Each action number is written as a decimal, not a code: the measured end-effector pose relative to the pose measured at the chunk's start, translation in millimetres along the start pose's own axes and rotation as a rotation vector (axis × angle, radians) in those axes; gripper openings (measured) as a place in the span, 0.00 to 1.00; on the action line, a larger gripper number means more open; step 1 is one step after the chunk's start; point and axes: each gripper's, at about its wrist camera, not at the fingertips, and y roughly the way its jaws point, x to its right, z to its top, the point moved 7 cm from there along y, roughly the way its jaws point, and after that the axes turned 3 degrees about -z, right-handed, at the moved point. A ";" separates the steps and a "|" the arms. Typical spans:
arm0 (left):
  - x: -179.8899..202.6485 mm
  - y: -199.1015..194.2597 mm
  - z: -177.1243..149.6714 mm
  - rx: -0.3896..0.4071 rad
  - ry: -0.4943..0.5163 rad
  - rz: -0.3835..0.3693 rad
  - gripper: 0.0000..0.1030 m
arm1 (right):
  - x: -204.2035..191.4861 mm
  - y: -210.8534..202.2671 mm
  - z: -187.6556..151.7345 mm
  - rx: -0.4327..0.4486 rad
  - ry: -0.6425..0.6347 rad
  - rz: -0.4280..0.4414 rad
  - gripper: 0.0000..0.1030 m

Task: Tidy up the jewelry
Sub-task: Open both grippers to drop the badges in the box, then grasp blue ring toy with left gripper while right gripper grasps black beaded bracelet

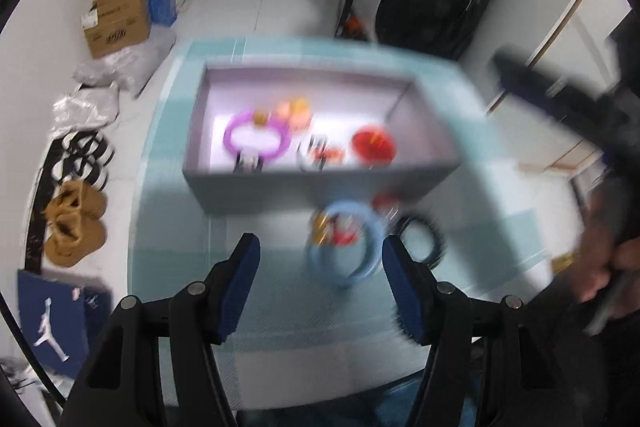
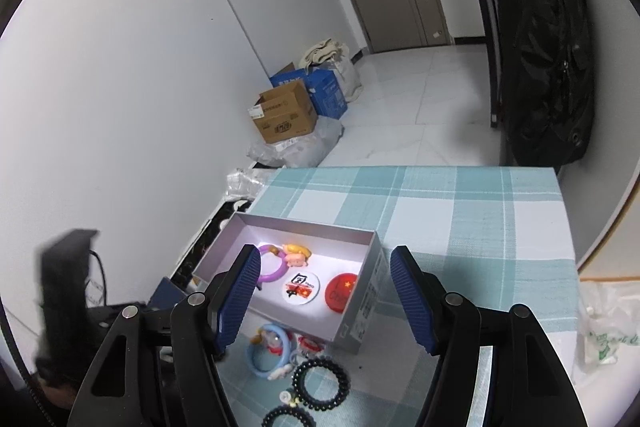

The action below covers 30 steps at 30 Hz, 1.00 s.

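Note:
A grey open box [image 1: 224,183] [image 2: 360,311] stands on the checked tablecloth. Inside lie a purple ring [image 1: 256,139] [image 2: 276,269], orange-pink charms [image 2: 296,254], a white badge [image 2: 301,287] and a red badge [image 1: 374,147] [image 2: 343,293]. In front of the box lie a light blue ring [image 1: 346,247] [image 2: 269,351] with small charms and black coiled hair ties [image 1: 424,241] [image 2: 320,381]. My left gripper [image 1: 320,259] is open and empty just before the blue ring; this view is blurred. My right gripper [image 2: 325,269] is open and empty above the box.
The checked tablecloth [image 2: 460,227] covers the table. On the floor to the left are cardboard and blue boxes [image 2: 286,115], plastic bags, shoes [image 1: 74,227] and a blue bag [image 1: 52,323]. A black backpack [image 2: 544,67] hangs at the right. A plastic bag [image 2: 604,327] lies at the table's right.

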 end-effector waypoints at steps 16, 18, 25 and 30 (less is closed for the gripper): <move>-20.3 32.0 0.3 -0.072 -0.047 0.098 0.42 | 3.8 -12.3 -19.0 -0.040 -0.014 -0.004 0.65; -13.4 33.9 -2.6 -0.071 -0.015 0.129 0.30 | 2.3 -11.5 -25.6 -0.063 -0.029 -0.008 0.65; 5.2 38.5 -4.5 -0.080 0.148 0.206 0.06 | -0.7 -8.6 -42.9 -0.120 -0.073 -0.022 0.65; -2.6 35.5 -5.0 -0.096 0.095 0.152 0.06 | 3.3 -3.9 -51.8 -0.162 -0.071 -0.026 0.65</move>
